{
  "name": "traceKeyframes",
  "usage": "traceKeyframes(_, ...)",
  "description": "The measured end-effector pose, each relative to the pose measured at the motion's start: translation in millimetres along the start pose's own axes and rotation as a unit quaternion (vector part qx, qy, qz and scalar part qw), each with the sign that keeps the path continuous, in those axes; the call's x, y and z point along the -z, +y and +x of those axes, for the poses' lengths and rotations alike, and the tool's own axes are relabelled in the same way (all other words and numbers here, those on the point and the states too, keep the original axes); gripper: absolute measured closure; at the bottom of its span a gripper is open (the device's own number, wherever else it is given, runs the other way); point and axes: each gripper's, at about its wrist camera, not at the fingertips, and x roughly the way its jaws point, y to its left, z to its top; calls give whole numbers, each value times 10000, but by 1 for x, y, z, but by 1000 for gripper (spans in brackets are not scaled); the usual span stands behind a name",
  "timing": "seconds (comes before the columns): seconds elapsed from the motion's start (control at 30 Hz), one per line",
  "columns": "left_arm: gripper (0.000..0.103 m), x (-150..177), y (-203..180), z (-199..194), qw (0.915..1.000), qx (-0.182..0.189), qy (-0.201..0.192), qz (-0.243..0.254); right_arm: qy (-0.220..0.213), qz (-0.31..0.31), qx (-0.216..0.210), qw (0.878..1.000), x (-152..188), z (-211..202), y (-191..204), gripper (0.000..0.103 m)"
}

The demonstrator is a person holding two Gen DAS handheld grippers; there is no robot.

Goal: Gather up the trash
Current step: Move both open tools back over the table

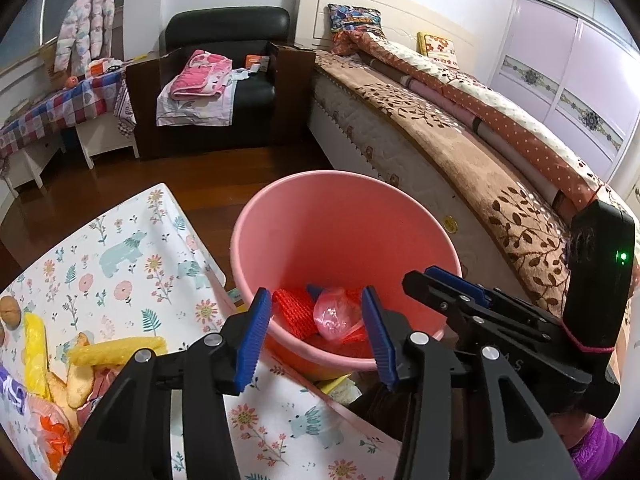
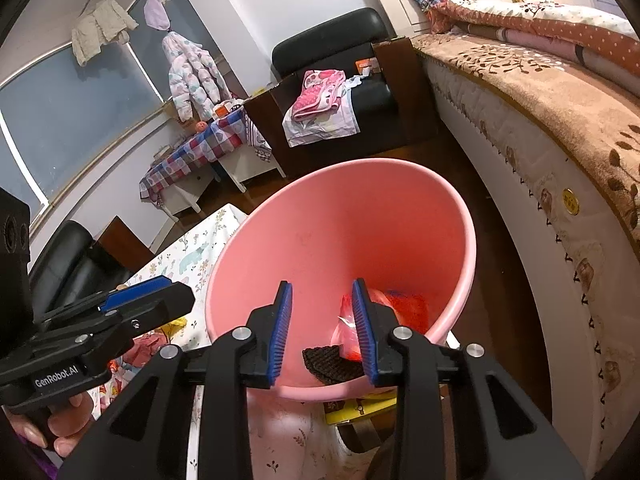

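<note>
Both grippers, left (image 1: 316, 330) and right (image 2: 322, 330), hung spread and empty over the bin (image 1: 280, 216); wrappers (image 1: 116, 346) beside it risked being left behind.

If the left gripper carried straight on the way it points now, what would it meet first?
Most likely the crumpled pink plastic bag lying on the red mesh netting inside the pink bin. The left gripper is open and empty above it; exact depth is unclear.
</note>
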Motion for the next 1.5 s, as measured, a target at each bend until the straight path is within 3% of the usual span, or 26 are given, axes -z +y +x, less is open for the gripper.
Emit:
traceKeyframes(0.87,56,40,58,-100,9961,-344,-631,-516,-311,-678,-191,9970,13,-36,70,71)
traceKeyframes(1.5,56,106,134,-184,9797,-1282,-965,-1200,-119,-1097,-480,9927,46,-37,121,71)
